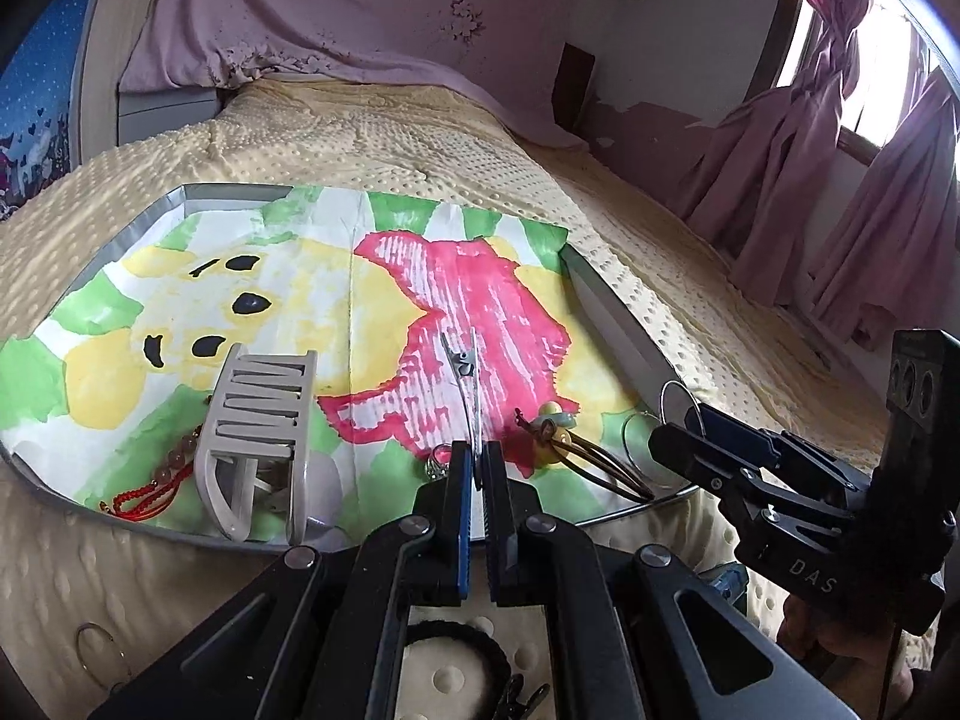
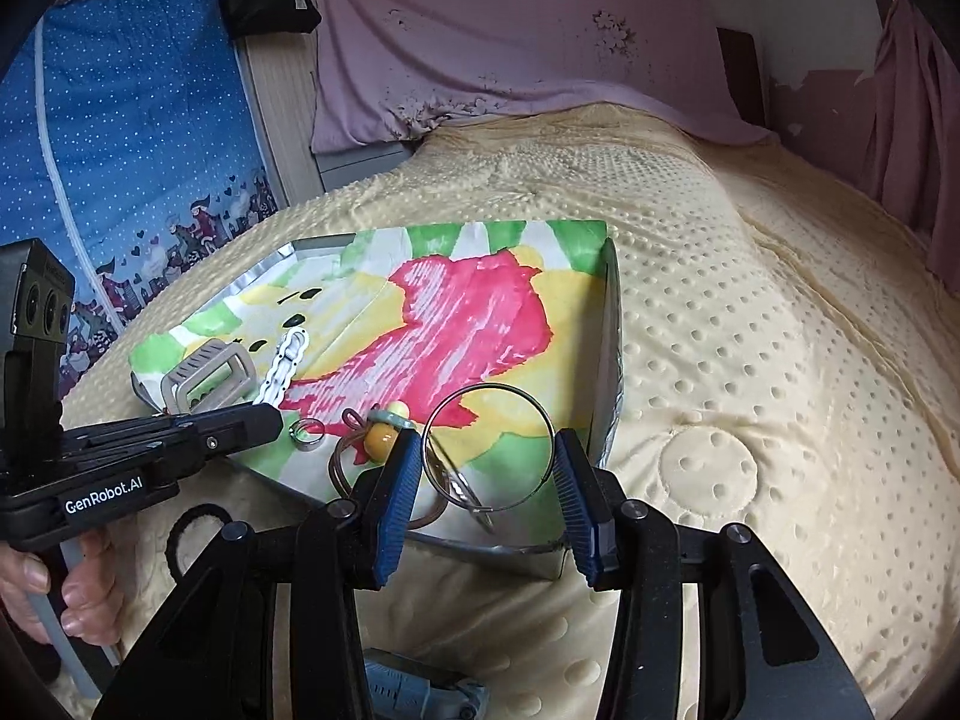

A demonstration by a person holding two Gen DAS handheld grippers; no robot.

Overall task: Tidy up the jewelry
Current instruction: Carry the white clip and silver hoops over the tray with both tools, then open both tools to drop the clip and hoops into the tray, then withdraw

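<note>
A yellow dotted blanket (image 2: 750, 312) fills most of both views. On it, in the middle of the frame, lies a grey tray (image 1: 618, 312) lined with a painted paper of yellow, green and pink. At the lower left of the left wrist view a beige hair claw (image 1: 258, 438) lies in the tray, with a red beaded bracelet (image 1: 156, 480) beside it. The left gripper (image 1: 478, 468) at the bottom centre has its fingers pressed together on a silver hair clip (image 1: 465, 384). In the right wrist view the right gripper (image 2: 486, 474) is spread wide, and a big hoop earring (image 2: 543, 414) lies between its fingers, near the tray's lower edge. A small silver ring (image 2: 307, 433) sits to the left.
</note>
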